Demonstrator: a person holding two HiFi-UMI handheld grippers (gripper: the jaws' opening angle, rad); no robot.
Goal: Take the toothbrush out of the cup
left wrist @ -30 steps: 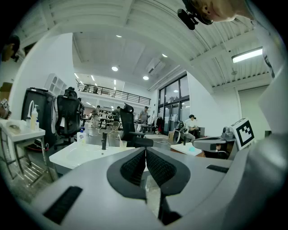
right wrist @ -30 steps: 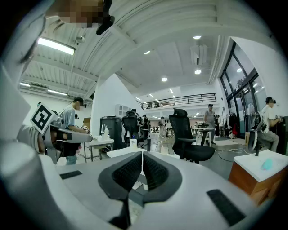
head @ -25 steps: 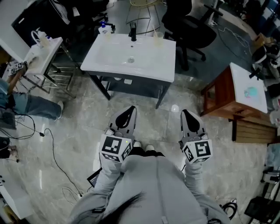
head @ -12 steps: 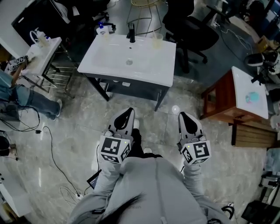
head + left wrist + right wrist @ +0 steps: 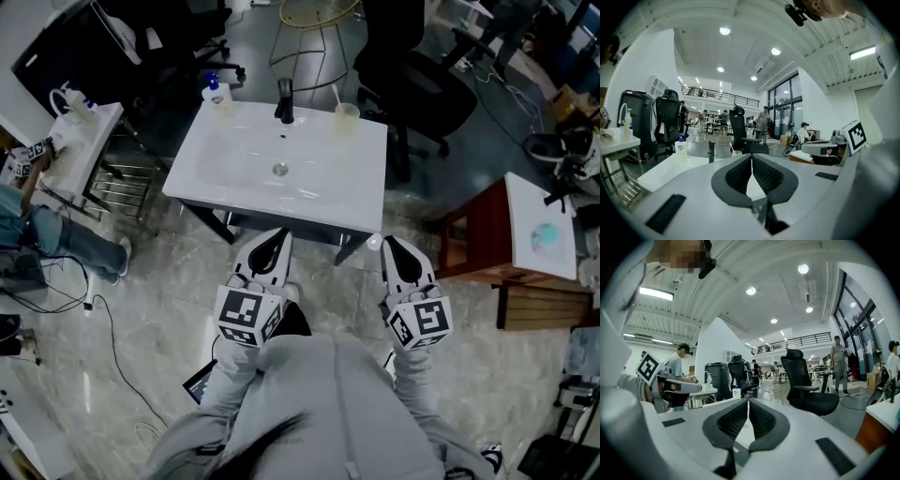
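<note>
Two grippers, left (image 5: 277,236) and right (image 5: 390,245), both closed tight and empty, level at the front edge of one white sink (image 5: 234,155) at 12 o'clock. At 1 o'clock on the back rim, one cup (image 5: 347,117) holding one toothbrush (image 5: 731,147). Bare floor at 9 o'clock; one wooden table (image 5: 473,220) crowding 3 o'clock.

counts | left gripper (image 5: 280,234) + right gripper (image 5: 388,242) = 2 claws | washbasin (image 5: 225,178) 1, ahead of both claws | tap (image 5: 284,98) 1 | cup (image 5: 347,118) 1, beyond right claw | toothbrush (image 5: 336,96) 1 | blue-capped bottle (image 5: 215,93) 1, beyond left claw | wooden table (image 5: 473,225) 1, right of right claw
</note>
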